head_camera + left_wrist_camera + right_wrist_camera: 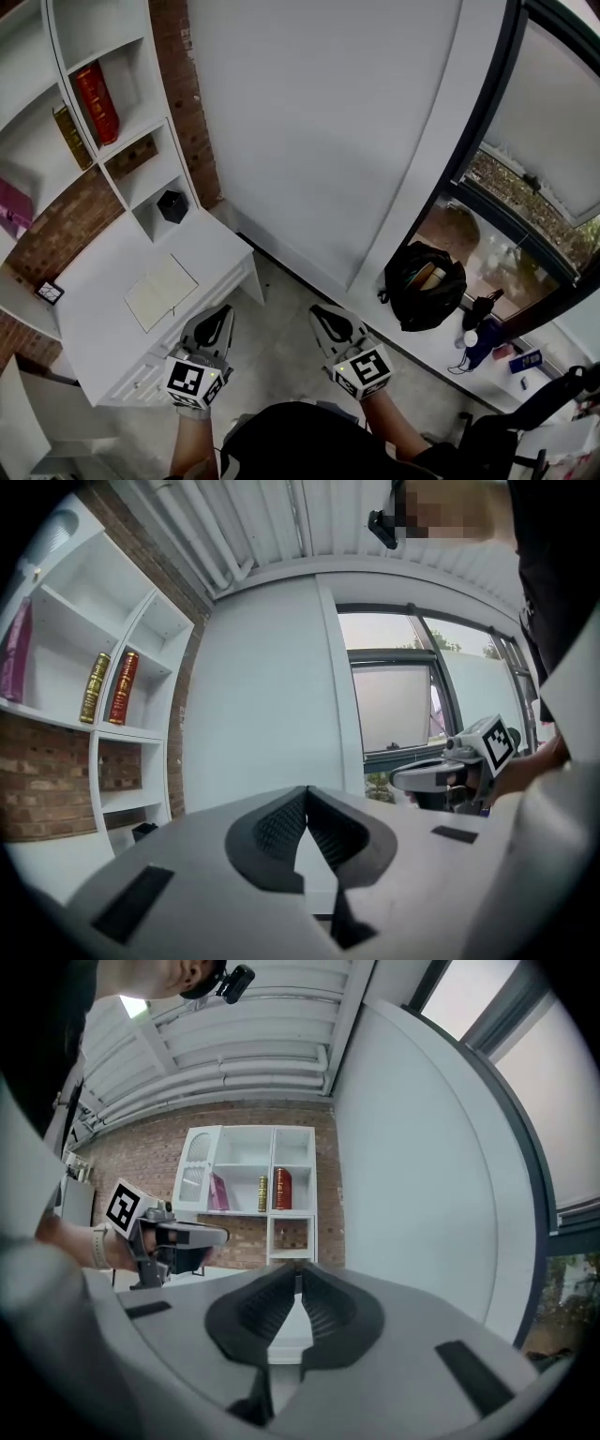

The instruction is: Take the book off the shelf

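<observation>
Shelf [127, 129] well beyond desk [103, 309] edge, left gripper [217, 317], right gripper [328, 319] closed

Left gripper [305, 803] level, its jaws together with nothing between them.
It faces a plain white wall [262, 686]. To the left, a white shelf [141, 733] on brick holds a gold book [95, 687] and a red book [123, 687] upright, just beside each other. The right gripper [403, 778] shows at right, before a window [398, 705].
</observation>
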{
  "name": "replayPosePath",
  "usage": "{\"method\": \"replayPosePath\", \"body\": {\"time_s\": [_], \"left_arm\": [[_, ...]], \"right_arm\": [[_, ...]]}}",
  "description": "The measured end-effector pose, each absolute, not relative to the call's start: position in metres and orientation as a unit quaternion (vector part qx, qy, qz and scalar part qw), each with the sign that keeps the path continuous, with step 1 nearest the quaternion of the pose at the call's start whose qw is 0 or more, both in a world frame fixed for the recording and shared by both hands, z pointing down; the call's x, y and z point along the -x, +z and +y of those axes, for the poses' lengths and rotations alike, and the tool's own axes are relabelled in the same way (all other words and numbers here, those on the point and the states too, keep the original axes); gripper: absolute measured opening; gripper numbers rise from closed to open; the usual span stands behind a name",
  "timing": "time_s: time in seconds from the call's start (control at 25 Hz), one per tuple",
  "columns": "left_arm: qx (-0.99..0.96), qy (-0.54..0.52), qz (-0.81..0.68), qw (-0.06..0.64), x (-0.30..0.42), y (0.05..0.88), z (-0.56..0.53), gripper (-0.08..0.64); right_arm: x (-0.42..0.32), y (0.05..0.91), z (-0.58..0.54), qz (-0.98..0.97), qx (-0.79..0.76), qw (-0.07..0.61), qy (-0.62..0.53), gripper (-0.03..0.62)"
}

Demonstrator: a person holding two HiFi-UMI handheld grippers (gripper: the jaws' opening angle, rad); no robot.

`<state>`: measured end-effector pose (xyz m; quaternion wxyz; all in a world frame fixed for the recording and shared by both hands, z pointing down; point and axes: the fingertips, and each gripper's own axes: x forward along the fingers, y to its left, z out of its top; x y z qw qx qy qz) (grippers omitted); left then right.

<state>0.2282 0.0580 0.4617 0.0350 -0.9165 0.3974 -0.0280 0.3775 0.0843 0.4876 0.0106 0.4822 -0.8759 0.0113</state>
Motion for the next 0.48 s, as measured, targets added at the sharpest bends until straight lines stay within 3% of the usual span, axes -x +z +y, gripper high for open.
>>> {"method": "replayPosePath", "body": {"time_s": [0.48], "left_arm": [[0.903, -0.051, 0.426, 0.024, -0.240, 0.483, 0.029, 0.008]], "right_arm": [[-0.398, 0.506, 0.051, -0.887, -0.460, 0.007, 0.029, 0.022]]}}
